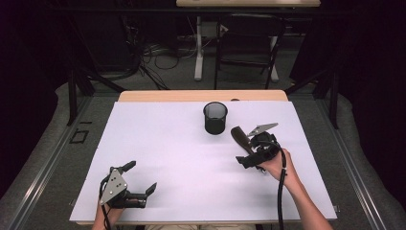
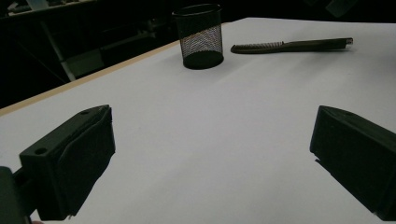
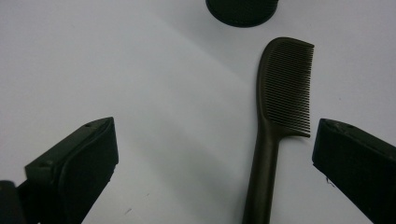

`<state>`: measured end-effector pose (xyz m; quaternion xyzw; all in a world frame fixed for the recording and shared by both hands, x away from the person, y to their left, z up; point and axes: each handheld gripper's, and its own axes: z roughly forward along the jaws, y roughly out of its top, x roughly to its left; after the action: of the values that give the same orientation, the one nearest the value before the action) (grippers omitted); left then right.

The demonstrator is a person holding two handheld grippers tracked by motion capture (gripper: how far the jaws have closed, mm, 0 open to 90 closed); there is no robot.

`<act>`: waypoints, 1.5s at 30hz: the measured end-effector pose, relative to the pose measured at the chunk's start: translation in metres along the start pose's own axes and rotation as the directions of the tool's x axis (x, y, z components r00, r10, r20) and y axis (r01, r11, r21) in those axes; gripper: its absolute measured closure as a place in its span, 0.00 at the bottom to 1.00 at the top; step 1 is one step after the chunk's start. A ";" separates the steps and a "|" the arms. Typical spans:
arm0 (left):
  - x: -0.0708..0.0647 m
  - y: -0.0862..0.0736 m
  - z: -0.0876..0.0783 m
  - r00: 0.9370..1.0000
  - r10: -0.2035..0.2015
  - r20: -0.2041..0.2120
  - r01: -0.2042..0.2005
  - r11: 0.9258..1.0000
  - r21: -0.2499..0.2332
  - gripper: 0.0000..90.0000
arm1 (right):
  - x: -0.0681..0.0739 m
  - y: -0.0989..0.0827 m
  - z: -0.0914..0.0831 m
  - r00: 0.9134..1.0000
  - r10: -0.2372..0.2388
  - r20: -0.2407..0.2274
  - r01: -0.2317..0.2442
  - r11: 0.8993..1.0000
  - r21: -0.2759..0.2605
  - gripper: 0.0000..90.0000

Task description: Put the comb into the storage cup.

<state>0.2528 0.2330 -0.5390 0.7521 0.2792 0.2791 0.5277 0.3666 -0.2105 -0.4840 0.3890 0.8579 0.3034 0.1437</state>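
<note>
Lying between right gripper (image 3: 212, 158): comb (image 3: 280, 107).

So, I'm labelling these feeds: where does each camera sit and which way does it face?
High view: above the person's side, looking forward and down on the table; forearms, left gripper, right gripper.
Left gripper view: low near the table, looking across it between its open fingers at the mesh cup and comb.
Right gripper view: looking down over the comb, fingers apart.
All share comb and cup.
</note>
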 end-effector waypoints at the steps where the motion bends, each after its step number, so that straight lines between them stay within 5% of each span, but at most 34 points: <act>1: 0.000 0.000 0.000 1.000 -0.001 0.001 0.001 1.000 0.000 0.00 | 0.000 0.001 0.000 1.000 0.001 0.003 -0.001 1.000 0.008 0.00; 16: 0.000 0.000 0.000 1.000 0.000 0.001 0.000 1.000 0.001 0.00 | -0.014 0.015 0.008 0.999 0.032 0.010 -0.033 0.994 0.109 0.00; 32: 0.000 0.001 0.000 1.000 0.001 0.010 -0.001 1.000 -0.003 0.00 | -0.029 0.027 0.018 0.995 0.100 -0.019 -0.092 0.966 0.241 0.02; 37: 0.001 0.000 0.000 1.000 -0.002 0.008 0.002 1.000 -0.001 0.00 | -0.033 0.031 0.023 0.994 0.110 -0.025 -0.100 0.961 0.258 0.11; 44: 0.001 0.000 0.000 1.000 0.002 0.010 -0.002 1.000 0.000 0.00 | -0.038 0.033 0.032 0.993 0.122 -0.004 -0.115 0.944 0.310 0.33; 45: 0.001 0.000 0.000 1.000 -0.004 0.009 0.004 1.000 -0.001 0.00 | -0.038 0.035 0.032 0.992 0.123 -0.003 -0.115 0.935 0.335 0.37</act>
<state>0.2532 0.2339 -0.5388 0.7526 0.2780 0.2747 0.5300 0.4275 -0.2085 -0.4867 0.4551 0.8735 0.1662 0.0469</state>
